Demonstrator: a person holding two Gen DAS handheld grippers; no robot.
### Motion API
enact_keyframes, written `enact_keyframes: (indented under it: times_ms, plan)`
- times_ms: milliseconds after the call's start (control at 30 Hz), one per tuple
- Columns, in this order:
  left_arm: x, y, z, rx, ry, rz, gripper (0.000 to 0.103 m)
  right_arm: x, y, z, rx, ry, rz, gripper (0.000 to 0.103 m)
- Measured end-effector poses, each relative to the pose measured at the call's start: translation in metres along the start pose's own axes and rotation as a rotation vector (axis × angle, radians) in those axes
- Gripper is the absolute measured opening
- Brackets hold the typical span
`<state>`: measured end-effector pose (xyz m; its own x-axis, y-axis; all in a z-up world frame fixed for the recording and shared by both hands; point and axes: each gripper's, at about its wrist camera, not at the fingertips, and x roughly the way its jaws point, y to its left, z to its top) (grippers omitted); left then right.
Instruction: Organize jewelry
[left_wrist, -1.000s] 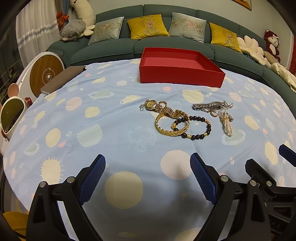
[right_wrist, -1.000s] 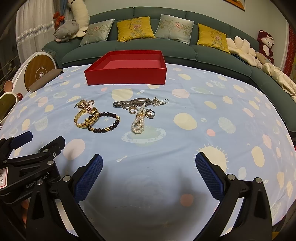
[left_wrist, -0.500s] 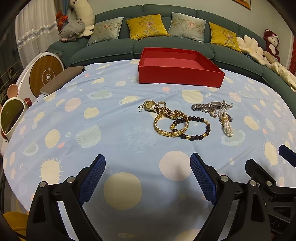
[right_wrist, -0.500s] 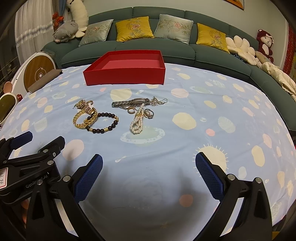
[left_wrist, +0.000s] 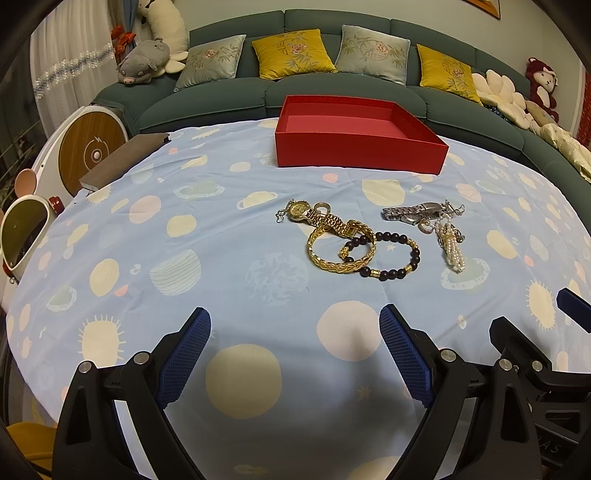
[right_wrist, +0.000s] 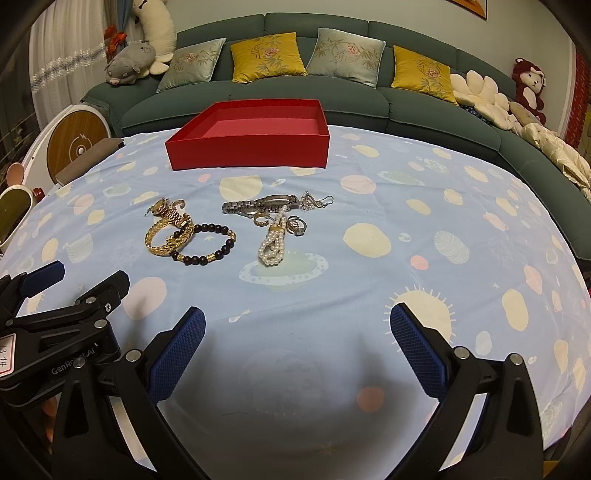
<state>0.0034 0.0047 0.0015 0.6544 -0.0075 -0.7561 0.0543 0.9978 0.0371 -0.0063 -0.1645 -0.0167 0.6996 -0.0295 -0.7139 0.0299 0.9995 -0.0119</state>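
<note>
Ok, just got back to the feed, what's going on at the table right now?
Nothing is picked up yet. The left gripper and right gripper both hover open over the tablecloth, short of the jewelry. The gold bangle, dark bead bracelet, gold watch, silver watch and pearl strand lie in a cluster. The red box behind them looks empty.

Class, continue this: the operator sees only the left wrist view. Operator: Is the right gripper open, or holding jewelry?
Observer: The right gripper is wide open and empty.
Operator: Any marking on my left gripper's body?
Observer: A white label with handwritten digits sits on the side of the left gripper.
</note>
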Motion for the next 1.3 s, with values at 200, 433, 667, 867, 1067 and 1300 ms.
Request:
enact_keyframes:
  times_ms: [200,433,667,867,1067,1300]
  plan:
    - [0.0,-0.005,0.001,0.009,-0.004,0.005,0.089,0.0,0.0,0.0,-0.001,0.0,0.0,0.098]
    - [0.0,-0.004,0.002,0.004,-0.011,0.001,0.089,0.0,0.0,0.0,0.001,-0.001,0.003,0.098]
    - [0.004,0.006,0.008,-0.043,0.017,-0.039,0.091,0.005,-0.008,0.006,0.012,-0.01,0.013,0.098]
    - [0.014,0.024,0.02,-0.085,0.036,-0.015,0.091,0.016,-0.01,0.022,0.03,-0.022,0.011,0.098]
    - [0.037,0.028,0.033,-0.097,0.055,-0.066,0.091,0.029,-0.014,0.033,0.059,-0.014,0.006,0.096]
    - [0.051,0.022,0.04,-0.114,0.076,-0.123,0.091,0.038,-0.014,0.037,0.058,0.002,0.007,0.095]
